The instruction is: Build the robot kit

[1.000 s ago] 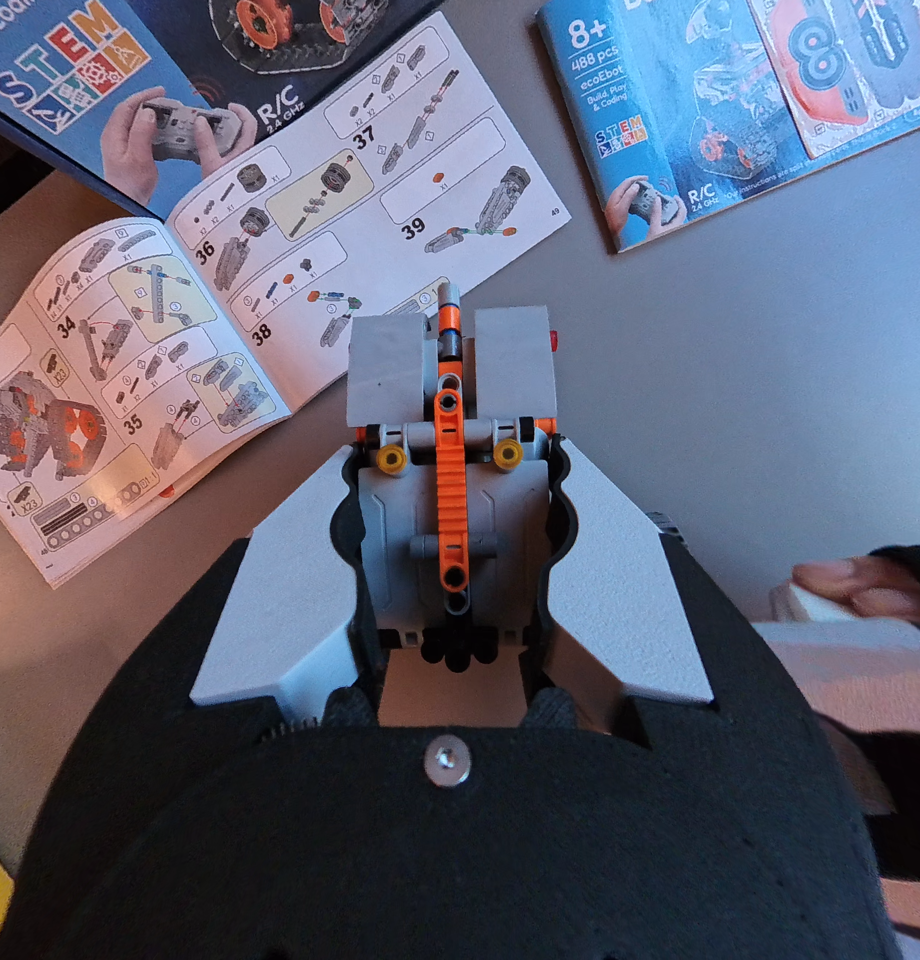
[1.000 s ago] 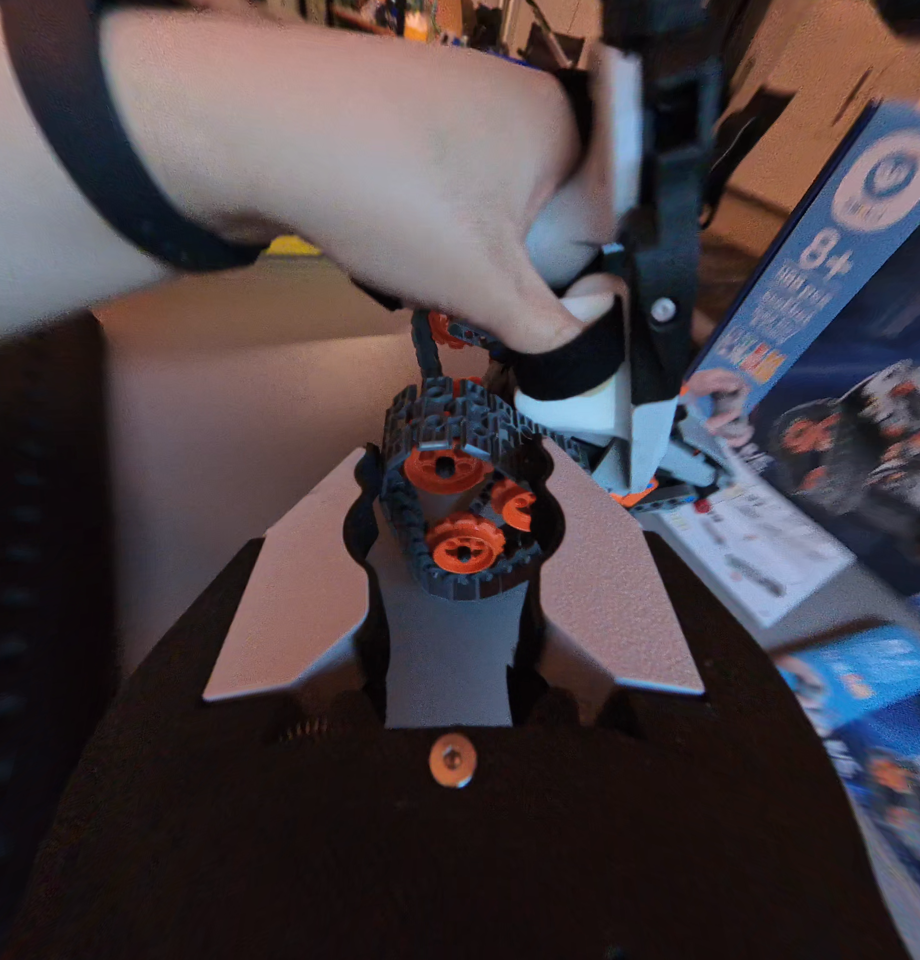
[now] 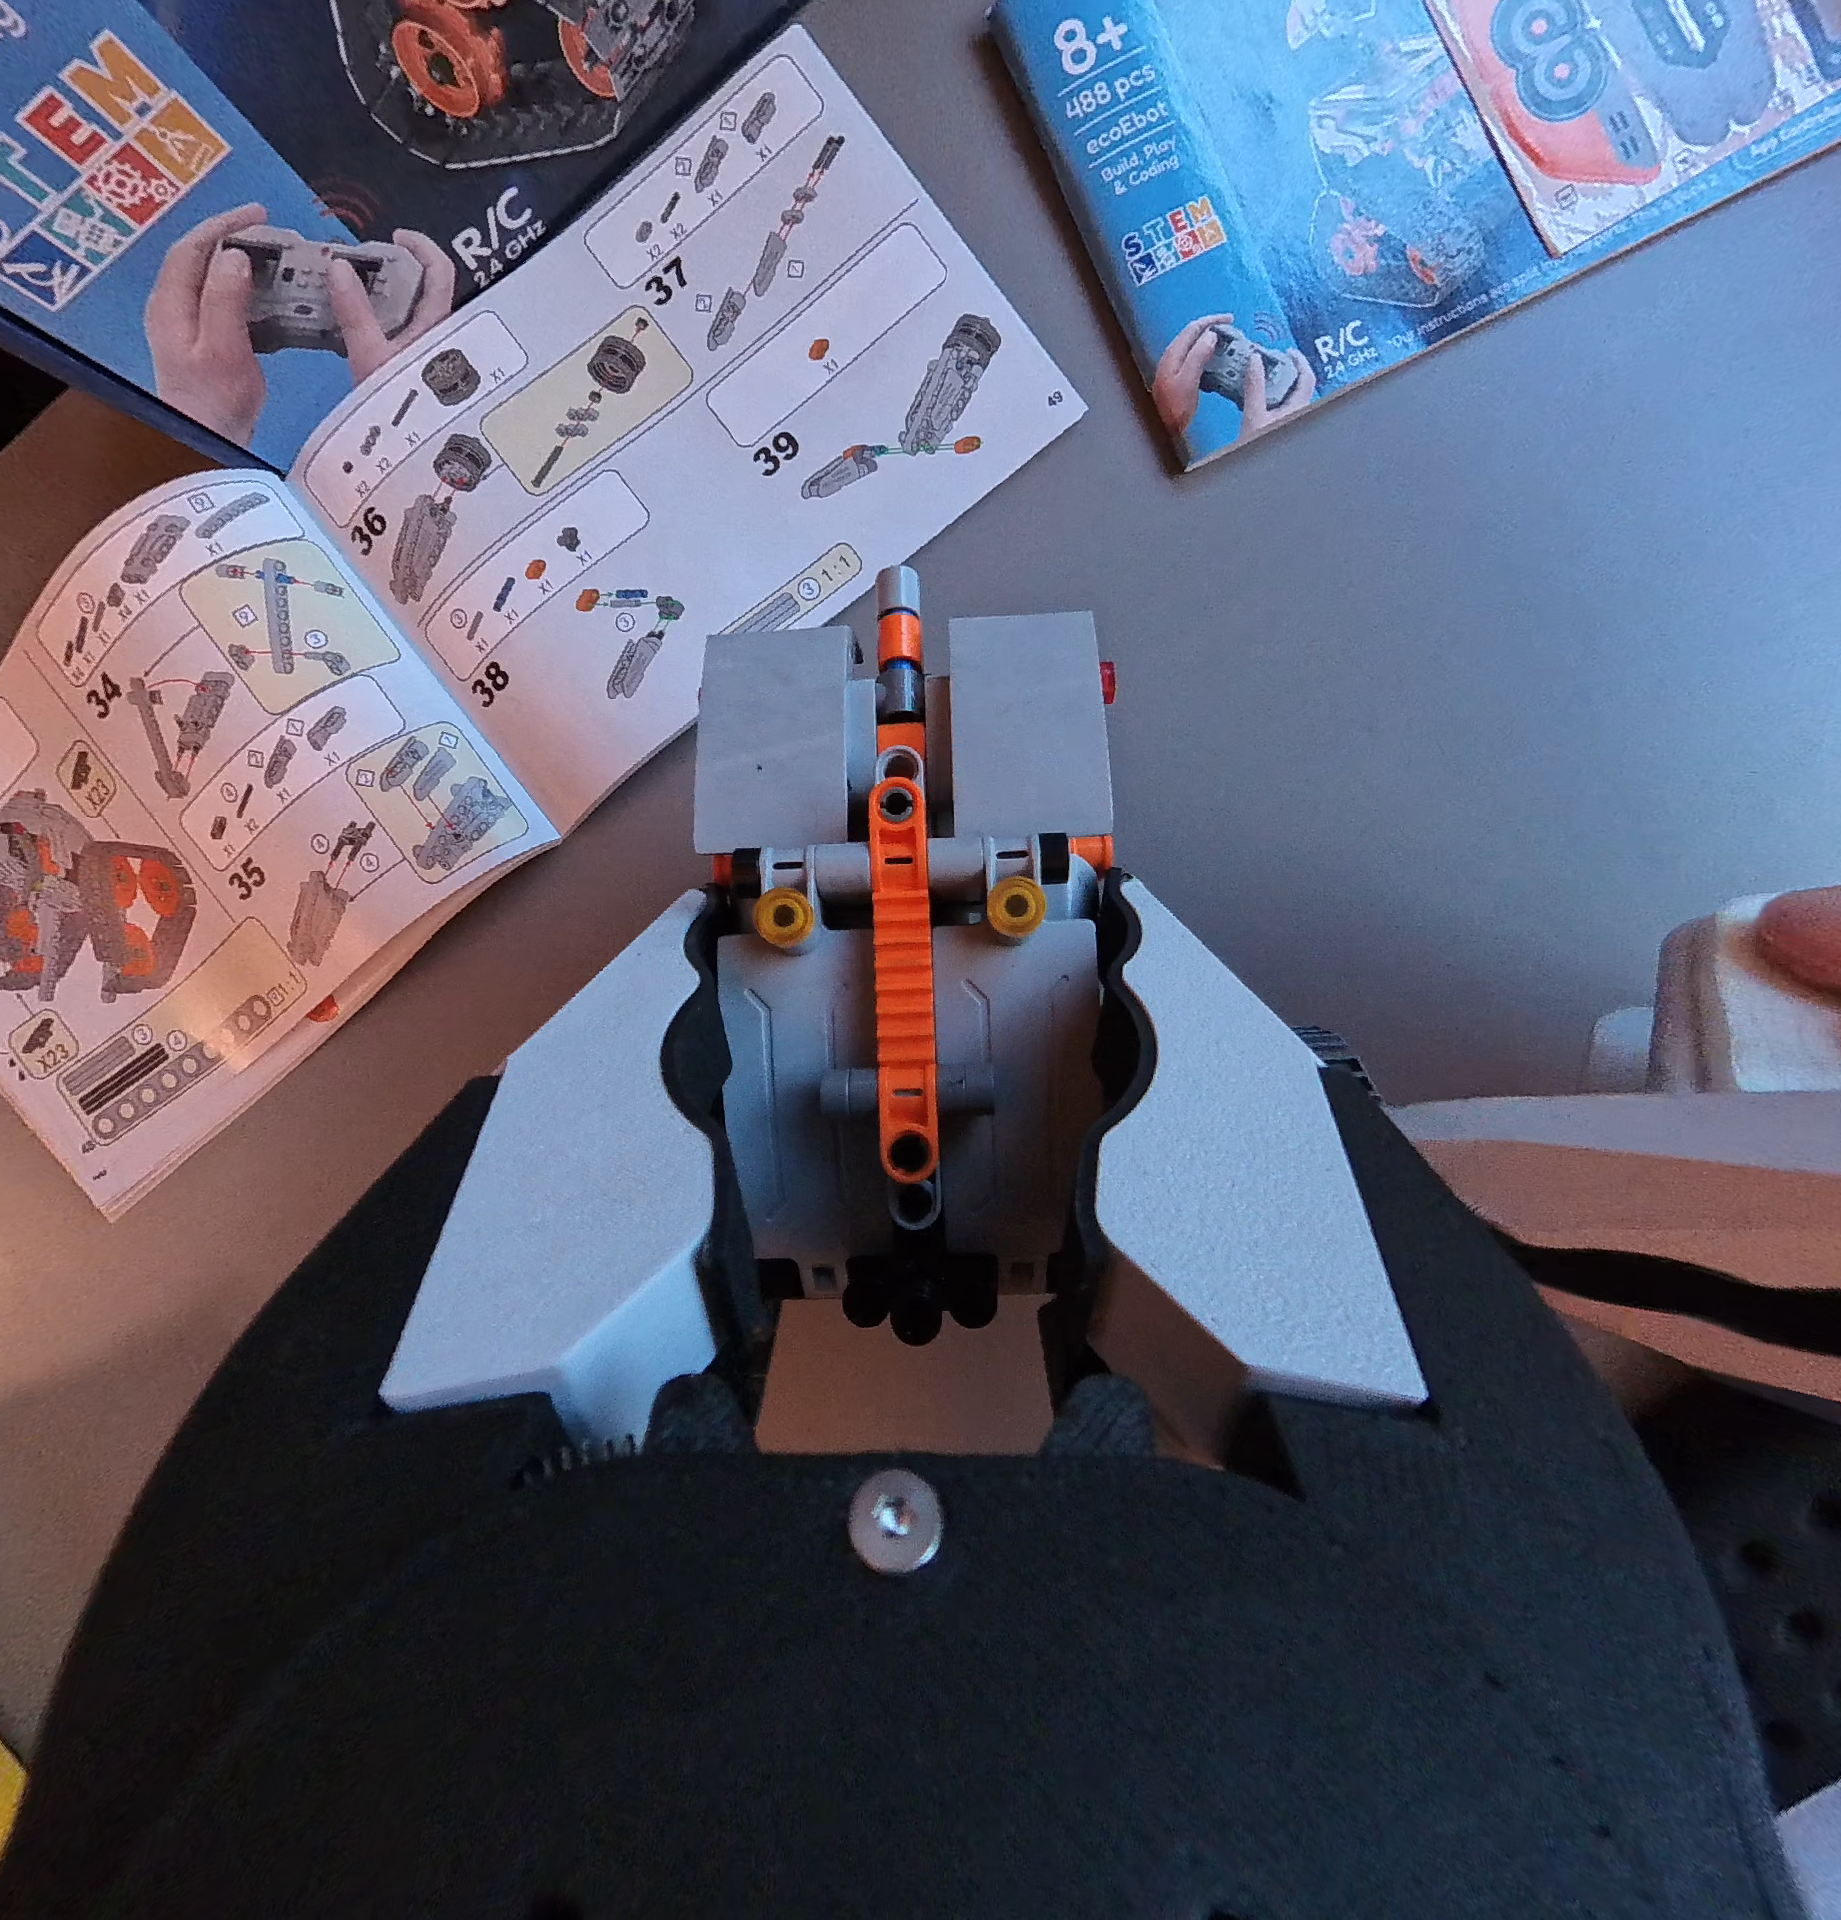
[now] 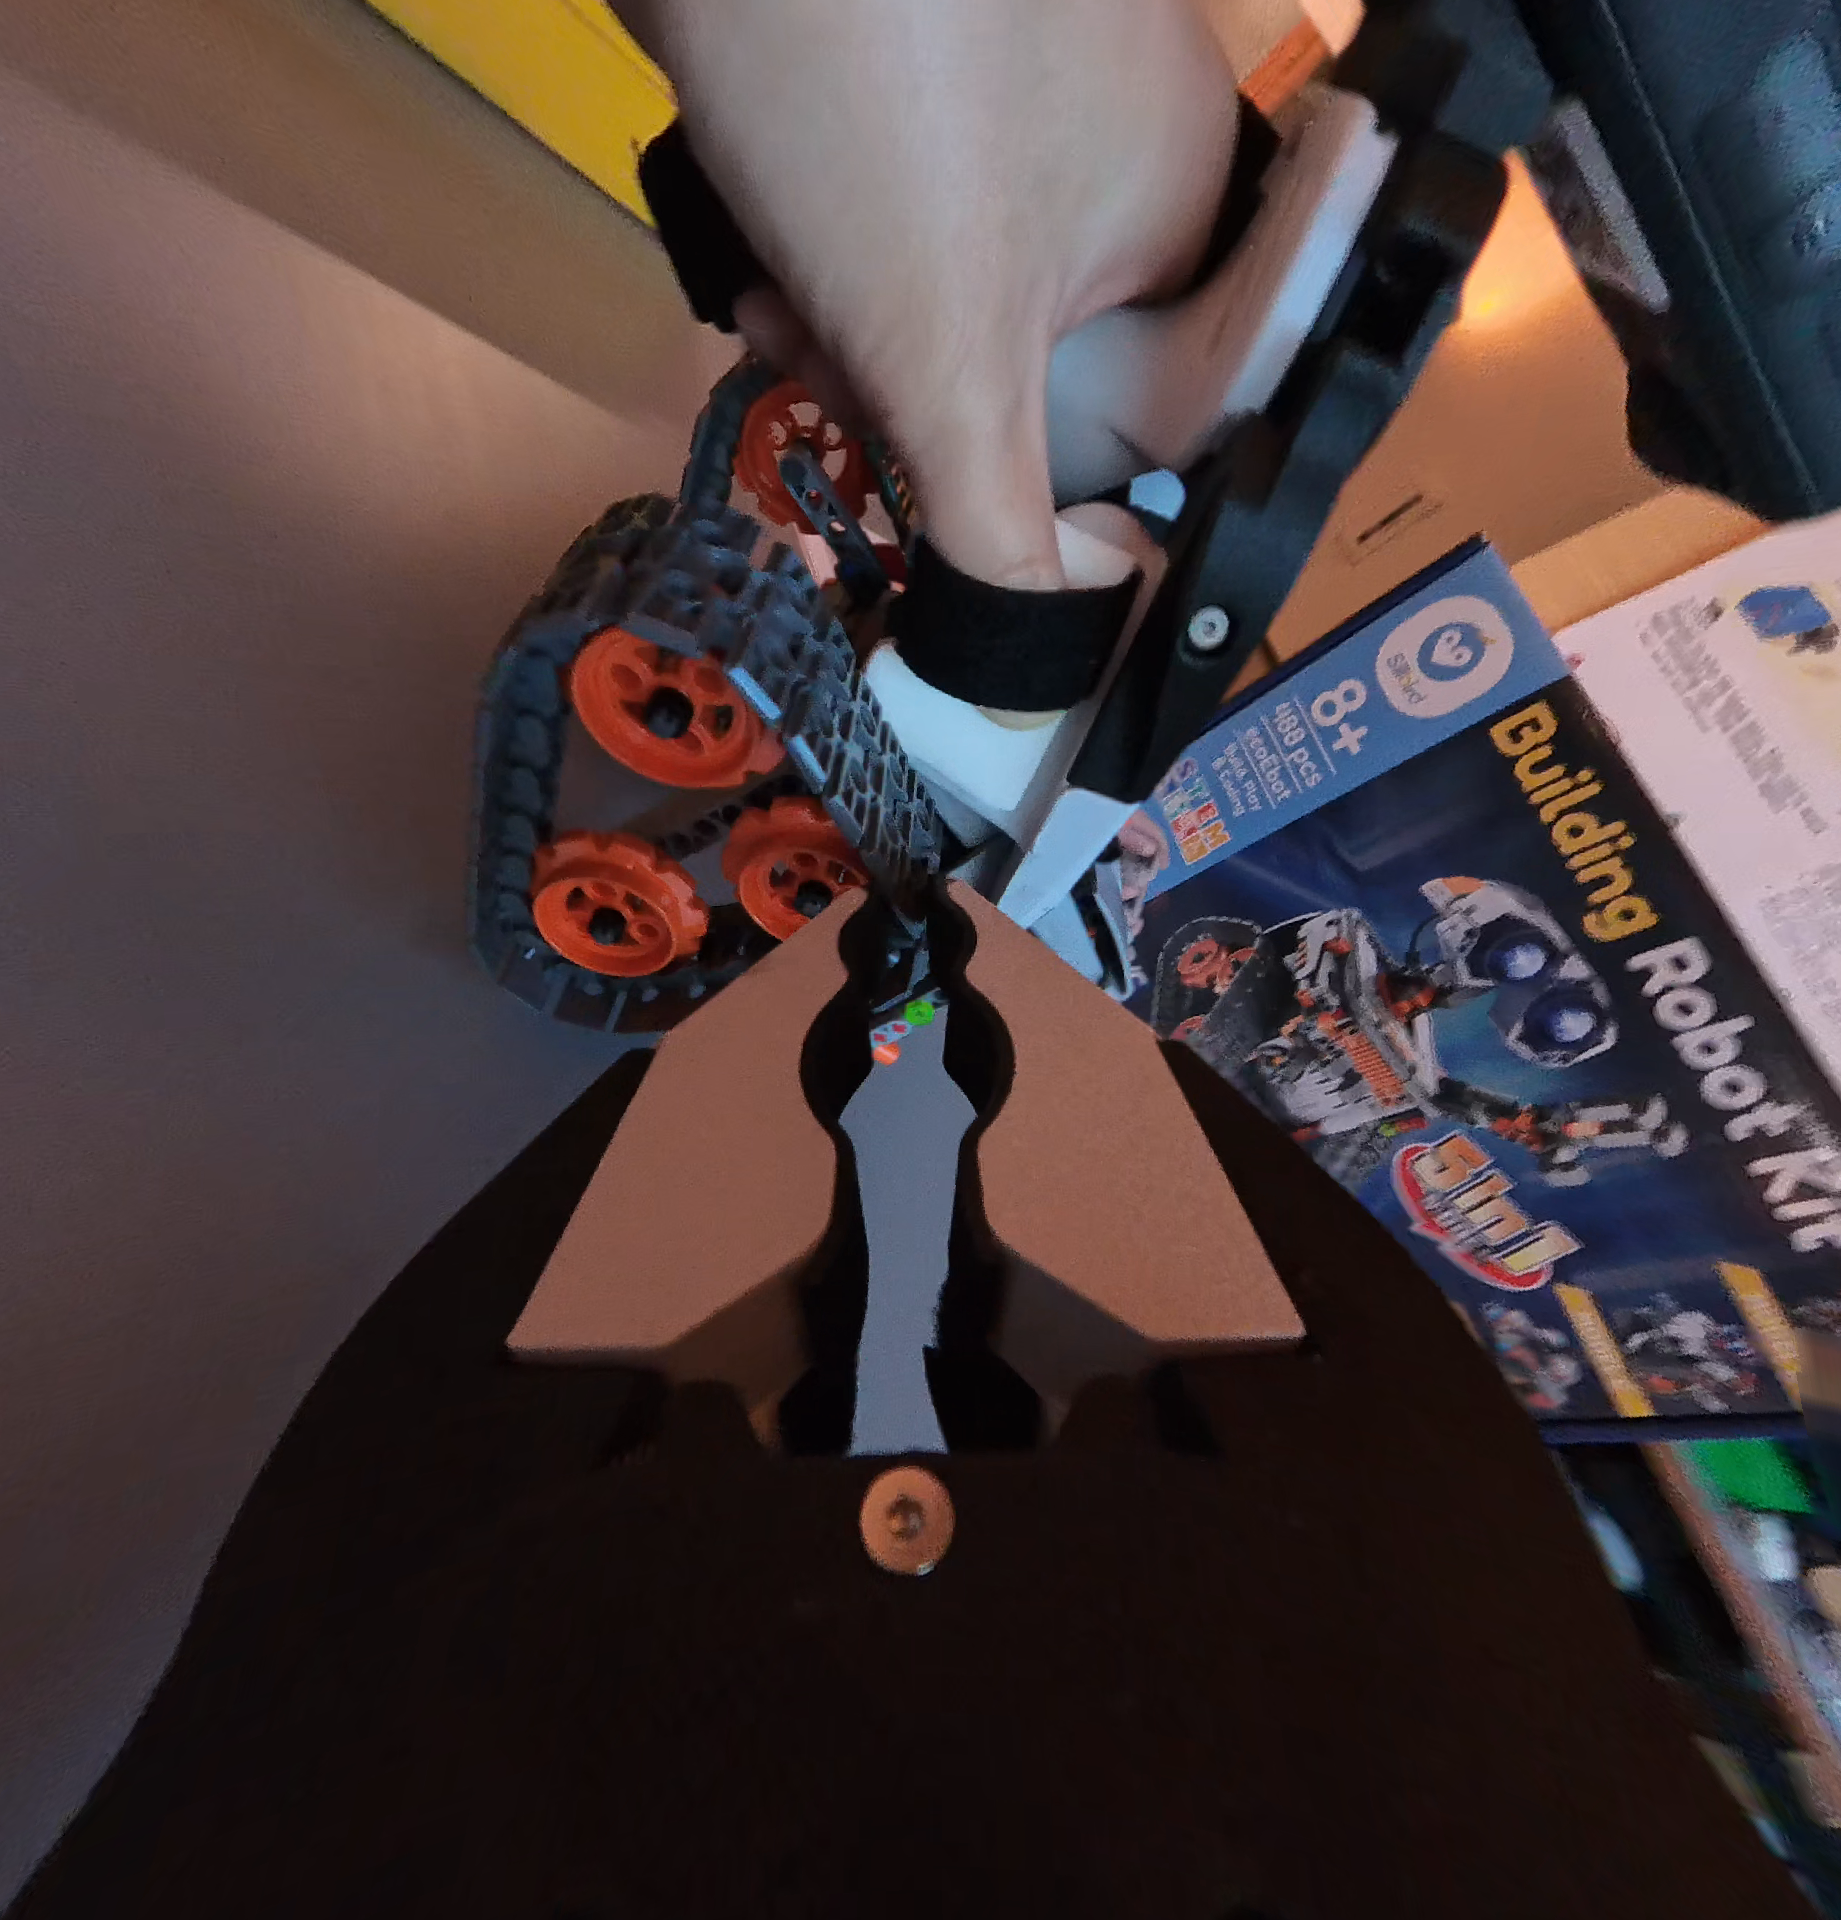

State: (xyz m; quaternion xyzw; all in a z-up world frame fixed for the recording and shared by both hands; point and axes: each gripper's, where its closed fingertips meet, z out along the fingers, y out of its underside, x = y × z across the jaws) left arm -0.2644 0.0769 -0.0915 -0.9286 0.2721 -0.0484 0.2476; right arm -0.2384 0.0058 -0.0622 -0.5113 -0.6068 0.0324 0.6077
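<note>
Left wrist view shows the left gripper (image 3: 905,1060) squeezed tight on a gray building-block body (image 3: 900,1049). An orange toothed bar (image 3: 903,977) runs up the middle of that body, and two yellow pins (image 3: 786,914) sit near its top, one on each side of the bar. Two flat gray panels (image 3: 776,732) stick out past the gripper tips at 12 o'clock. Below it all lies the gray table (image 3: 1415,675). An open instruction booklet (image 3: 396,665) lies flat on the table at 10 o'clock. A dark blue kit box (image 3: 272,177) is at 11 o'clock, with its edge under the booklet. A light blue booklet (image 3: 1363,197) lies at 1 o'clock. A fingertip (image 3: 1820,935) peeks in at 3 o'clock.

Right wrist view shows the right gripper (image 4: 903,935) with its tips nearly closed, just a thin gap between them. They sit at the edge of a black tank tread (image 4: 687,790) with orange wheels (image 4: 667,712). I cannot tell if the tips pinch it. The tread hangs on the model at 11 o'clock. A hand (image 4: 957,260) at 12 o'clock holds the other gripper's handle, with a black strap (image 4: 1009,644) over one finger. The same dark blue kit box (image 4: 1518,1039) is at 3 o'clock.
</note>
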